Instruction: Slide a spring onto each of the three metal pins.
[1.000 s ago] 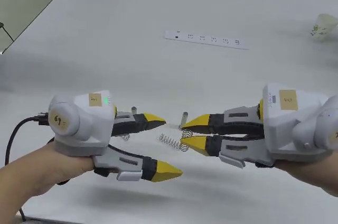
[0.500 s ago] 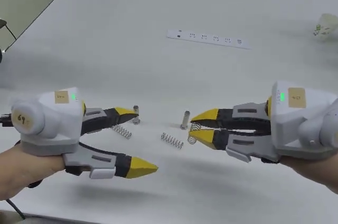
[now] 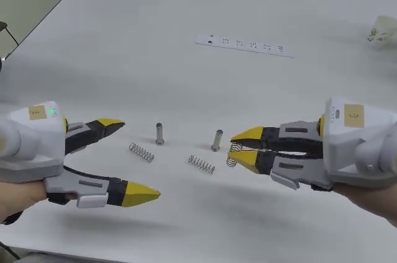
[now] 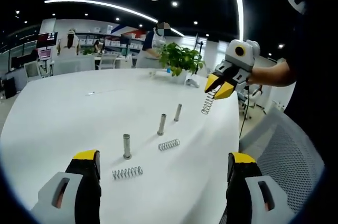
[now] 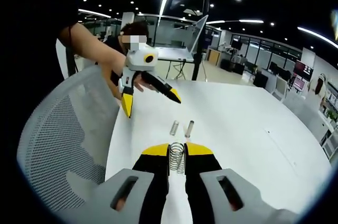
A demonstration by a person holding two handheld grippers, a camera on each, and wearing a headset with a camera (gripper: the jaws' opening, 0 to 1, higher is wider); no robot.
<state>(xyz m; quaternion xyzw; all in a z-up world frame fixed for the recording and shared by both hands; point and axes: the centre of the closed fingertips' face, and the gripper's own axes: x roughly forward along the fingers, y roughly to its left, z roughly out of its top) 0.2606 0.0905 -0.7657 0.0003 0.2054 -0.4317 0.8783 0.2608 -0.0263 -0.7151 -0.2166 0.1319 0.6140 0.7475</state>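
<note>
Lower right, the right gripper [image 3: 231, 148] pinches a small coiled wire spring [image 3: 232, 161] beside a short grey metal pin [image 3: 217, 140]. Lower left, the left gripper [image 3: 140, 159] gapes empty; a long white power strip [image 3: 245, 46] lies upper centre.

A long white plastic power strip [image 3: 245, 46] lies on the white tabletop [image 3: 111, 40] well beyond the right gripper [image 3: 233, 148]; a small clear cup [image 3: 379, 29] stands farther off.
</note>
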